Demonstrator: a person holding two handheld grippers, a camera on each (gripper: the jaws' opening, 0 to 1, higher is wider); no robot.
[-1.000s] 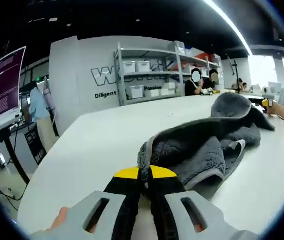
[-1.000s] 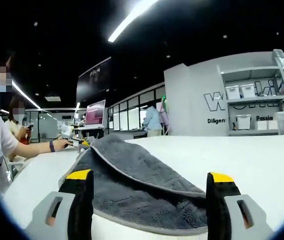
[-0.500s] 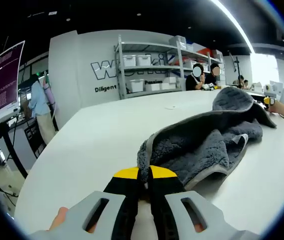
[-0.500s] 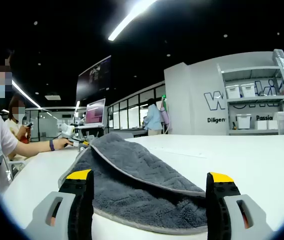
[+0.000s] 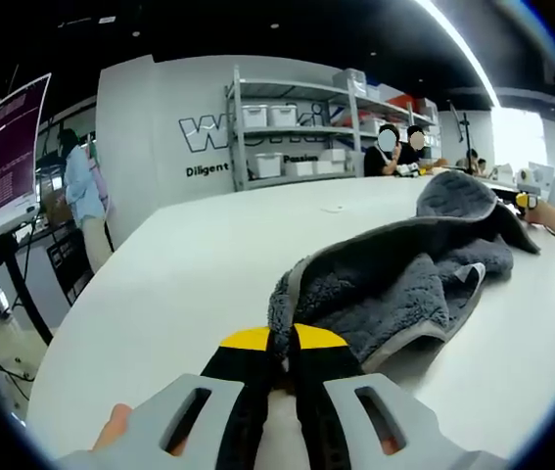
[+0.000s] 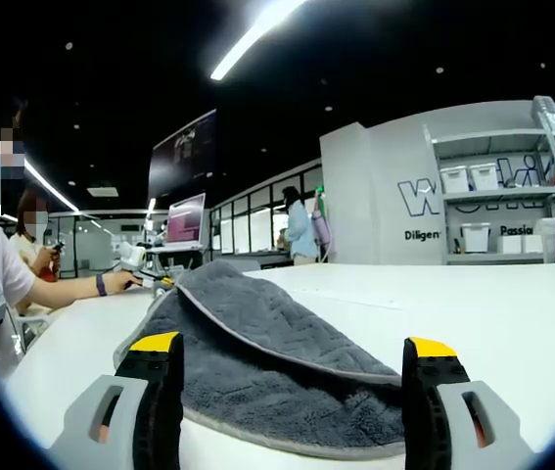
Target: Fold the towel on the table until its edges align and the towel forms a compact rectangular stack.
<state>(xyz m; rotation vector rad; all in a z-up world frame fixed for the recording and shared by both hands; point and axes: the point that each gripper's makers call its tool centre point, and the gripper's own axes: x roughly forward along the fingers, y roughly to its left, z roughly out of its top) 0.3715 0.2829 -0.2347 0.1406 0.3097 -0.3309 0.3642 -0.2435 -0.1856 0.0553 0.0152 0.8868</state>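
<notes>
Left gripper: jaws drawn together, yellow tips nearly meeting, clamped on a corner of the grey towel where its pale-bound edge runs down between them. A fingertip of the person holding it shows beside the grey jaw housing at lower left in the left gripper view. From that pinched corner the towel spreads away across the white surface in a rumpled heap, one layer thrown back over another, a raised hump at its far end. Near that far end a forearm reaches in from the right edge of the view. Right gripper: jaws wide apart, nothing between the tips, held low over the surface with the towel lying just ahead of and between them; no contact with the cloth visible. Here the towel lies as a folded mound, upper flap with light trim lapped over the lower layer. Beyond the towel, a seated person rests an arm on the surface at left. Background: shelving with white bins against a lettered wall.
</notes>
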